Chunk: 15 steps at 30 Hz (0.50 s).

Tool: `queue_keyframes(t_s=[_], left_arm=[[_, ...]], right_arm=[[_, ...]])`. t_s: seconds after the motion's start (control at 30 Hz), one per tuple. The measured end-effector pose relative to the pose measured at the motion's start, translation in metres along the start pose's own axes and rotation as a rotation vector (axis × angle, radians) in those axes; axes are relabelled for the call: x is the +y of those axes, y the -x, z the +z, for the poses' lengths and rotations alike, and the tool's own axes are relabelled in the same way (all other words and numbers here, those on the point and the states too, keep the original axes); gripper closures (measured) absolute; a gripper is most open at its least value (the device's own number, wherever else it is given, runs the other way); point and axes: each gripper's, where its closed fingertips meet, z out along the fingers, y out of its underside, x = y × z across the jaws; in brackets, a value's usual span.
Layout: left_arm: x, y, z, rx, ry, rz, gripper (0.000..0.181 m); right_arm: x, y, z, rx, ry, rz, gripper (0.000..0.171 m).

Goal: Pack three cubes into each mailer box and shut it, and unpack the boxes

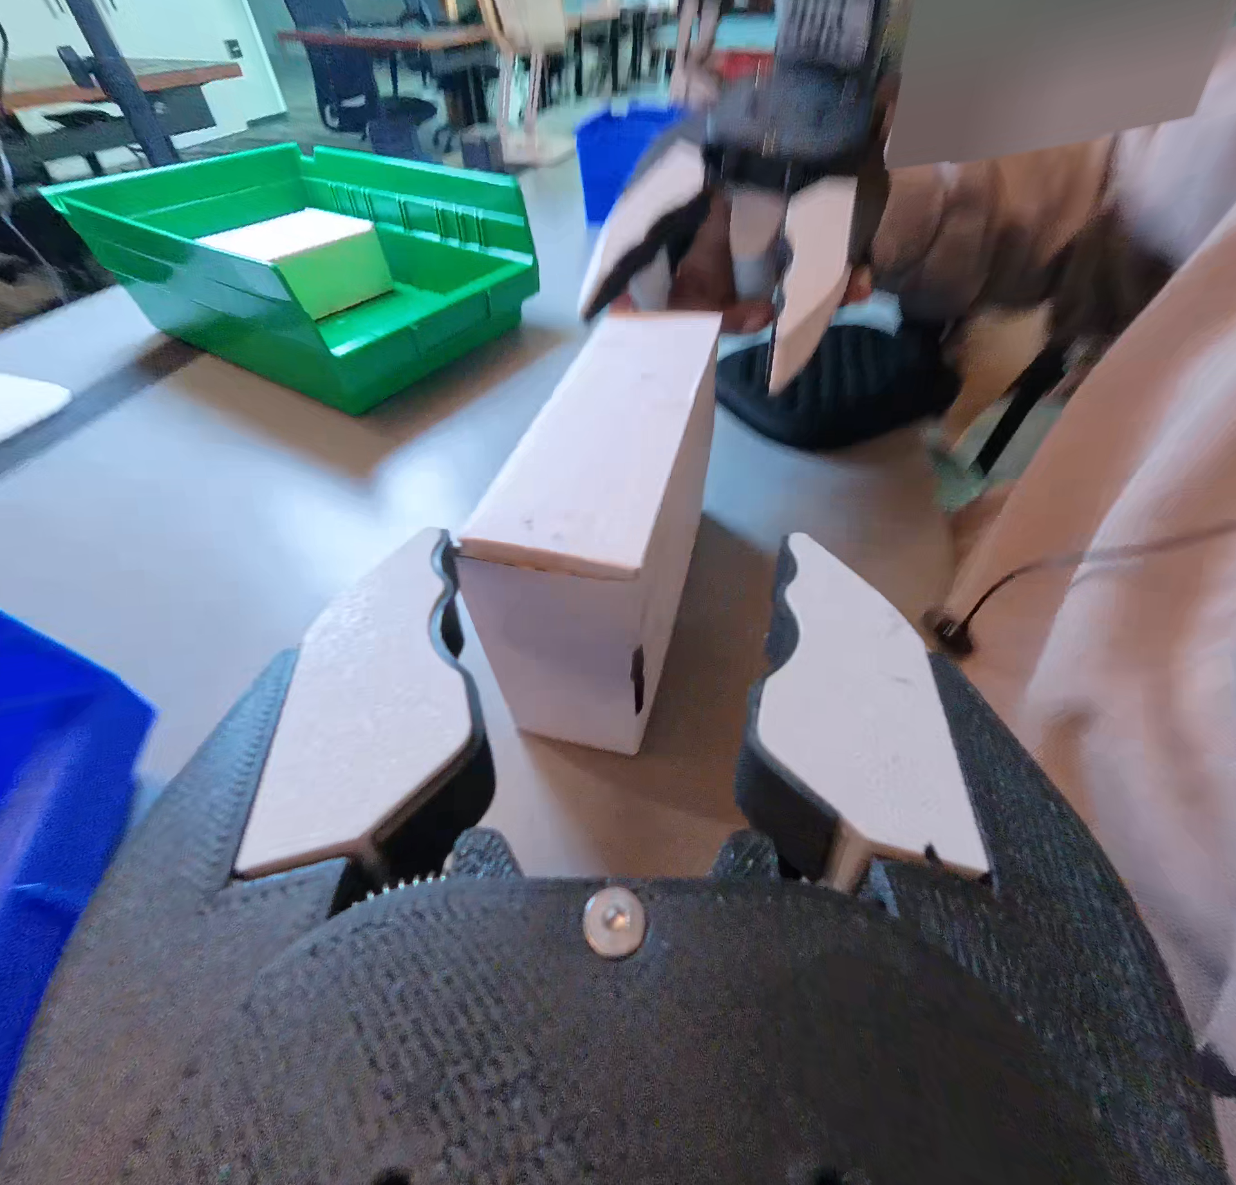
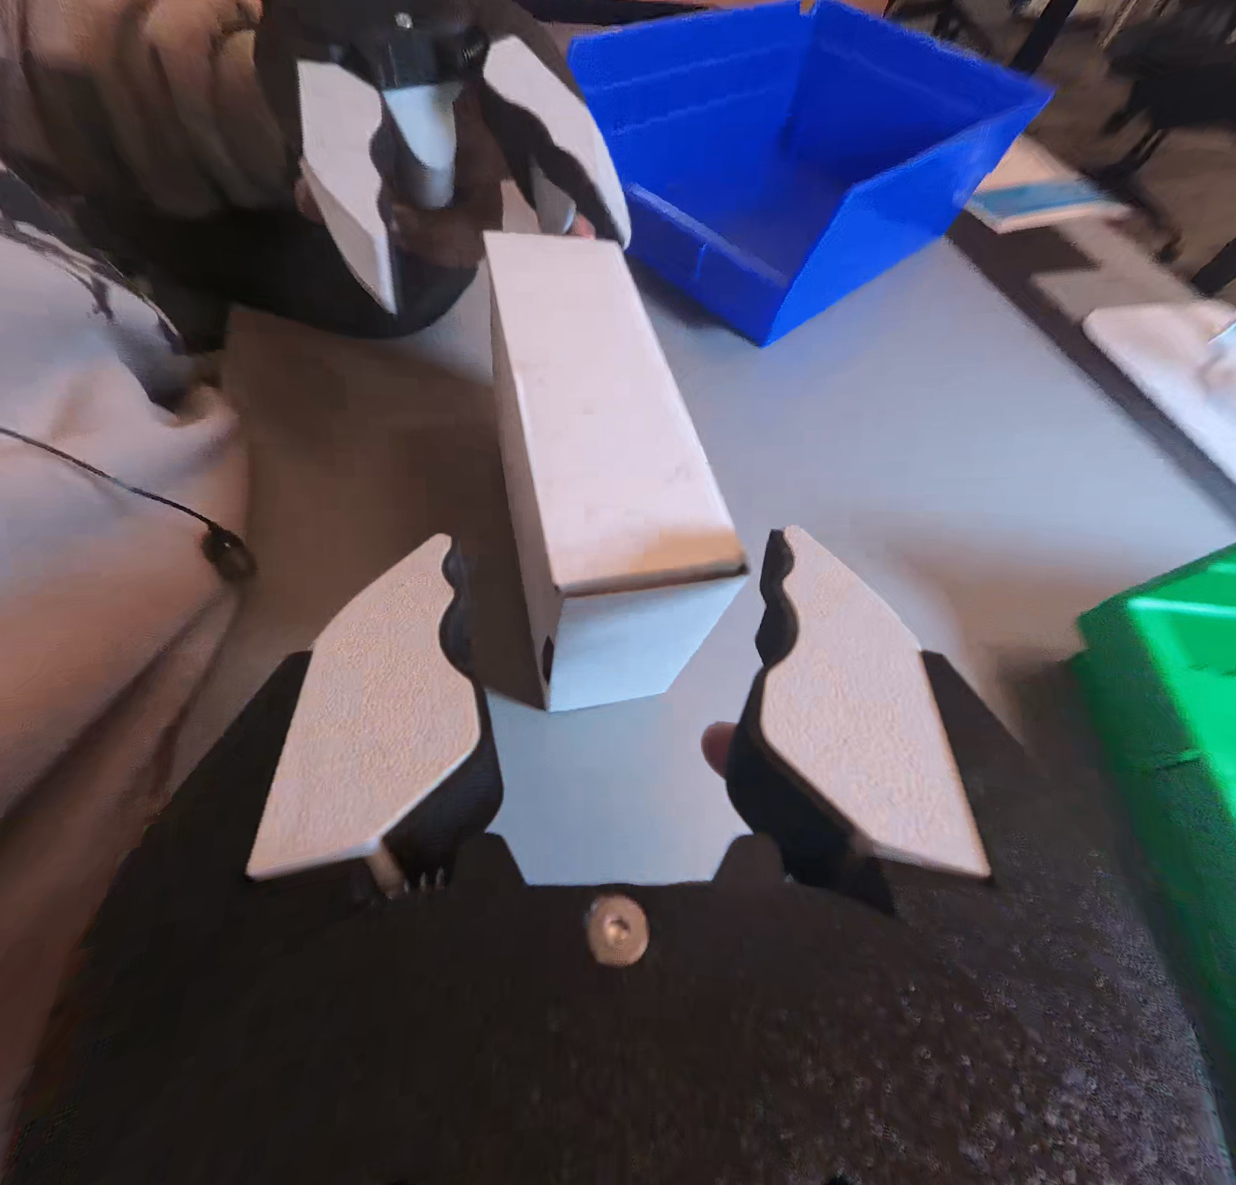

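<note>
Can't see inside the shut white mailer box, so no idea about cubes. It sits on the grey table lengthwise between my grippers: left gripper and right gripper both spread wide at opposite ends, gripping nothing. Another white box sits in the green bin; the blue bin is partly cut off.

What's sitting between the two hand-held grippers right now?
The closed white mailer box lies lengthwise between the left hand-held gripper and the right hand-held gripper, one open at each end. Both wrist views show it.
</note>
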Motion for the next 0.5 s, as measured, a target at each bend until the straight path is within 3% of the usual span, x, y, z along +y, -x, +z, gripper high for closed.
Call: queue_keyframes(t_s=[0.07,0.13,0.23,0.37,0.5], left_arm=[[-0.007,0.003,0.001,0.061,-0.054,-0.116,0.099],[-0.005,0.012,0.005,0.034,-0.024,-0.092,0.099],[-0.004,0.018,0.01,0.018,0.019,-0.063,0.096],[-0.001,0.024,0.014,0.033,0.045,-0.069,0.094],[0.012,0.02,0.017,0.092,0.09,-0.031,0.088]], right_arm=[[0.011,-0.001,0.009,-0.054,0.03,0.085,0.084],[0.016,0.002,0.018,-0.101,0.031,0.124,0.084],[0.014,-0.001,0.024,-0.118,0.004,0.15,0.1],[0.015,-0.004,0.025,-0.103,0.003,0.09,0.1],[0.014,-0.005,0.024,-0.023,-0.011,-0.14,0.1]])
